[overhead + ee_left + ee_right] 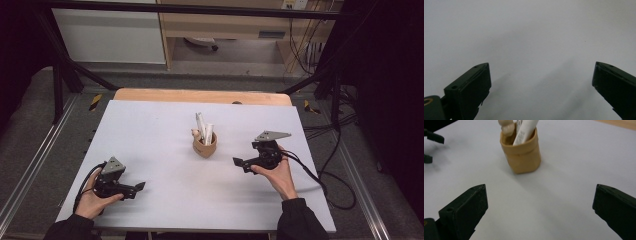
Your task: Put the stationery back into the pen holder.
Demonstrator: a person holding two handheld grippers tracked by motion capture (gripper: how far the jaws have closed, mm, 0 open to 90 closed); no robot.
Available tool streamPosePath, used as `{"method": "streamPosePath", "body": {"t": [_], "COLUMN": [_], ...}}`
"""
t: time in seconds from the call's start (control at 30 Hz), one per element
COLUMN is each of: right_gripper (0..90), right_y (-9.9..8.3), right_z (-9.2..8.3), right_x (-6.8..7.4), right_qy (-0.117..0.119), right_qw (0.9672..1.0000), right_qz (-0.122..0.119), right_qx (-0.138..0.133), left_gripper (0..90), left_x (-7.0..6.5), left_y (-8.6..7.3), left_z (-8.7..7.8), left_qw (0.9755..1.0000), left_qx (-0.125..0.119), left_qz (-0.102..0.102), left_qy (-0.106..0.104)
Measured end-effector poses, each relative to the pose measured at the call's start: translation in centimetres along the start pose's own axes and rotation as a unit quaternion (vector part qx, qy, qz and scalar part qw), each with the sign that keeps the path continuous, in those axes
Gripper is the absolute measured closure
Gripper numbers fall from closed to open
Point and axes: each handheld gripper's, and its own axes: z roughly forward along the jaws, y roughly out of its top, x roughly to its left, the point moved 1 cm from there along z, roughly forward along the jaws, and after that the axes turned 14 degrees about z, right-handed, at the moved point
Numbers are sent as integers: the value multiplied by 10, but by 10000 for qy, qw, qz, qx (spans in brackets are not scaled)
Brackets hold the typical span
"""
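Tan cup (205, 147) stands upright near the middle of the white table (150, 145), holding white tubes (204, 127) that lean together and poke above the rim, plus a pale rounded item (196, 133) at its left edge, can't tell what. Right gripper (241, 164) sits just right of the cup, apart from it, jaws spread wide with nothing between them; in the right gripper view the jaws (540, 202) frame bare table, cup (522, 155) straight ahead beyond the tips, not touching. Person's right hand (277, 172) wraps the body from below, cable trailing off to the right. Left gripper (138, 189) rests low at the near-left part of the table, well apart from the cup, jaws spread too, empty; left gripper view has plain white surface between the jaws. Left hand (92, 197) grips it. Wooden table edge (200, 96) beyond the white sheet.
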Motion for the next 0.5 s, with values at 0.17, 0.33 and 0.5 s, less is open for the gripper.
{"method": "streamPosePath", "body": {"t": [0.17,0.33,0.5], "right_gripper": [7,7,7], "right_y": [-24,-42,-56], "right_z": [-3,-8,-14], "right_x": [-13,-24,-33], "right_qy": [-31,-35,8], "right_qw": [9999,9997,9995], "right_qz": [41,86,90], "right_qx": [143,234,309], "left_gripper": [21,22,22], "left_x": [-1,-1,-1], "left_y": [0,0,0], "left_z": [1,1,1], "left_qw": [10000,10000,10000], "left_qx": [13,-3,5], "left_qz": [6,21,42], "left_qy": [-9,-27,-39]}}
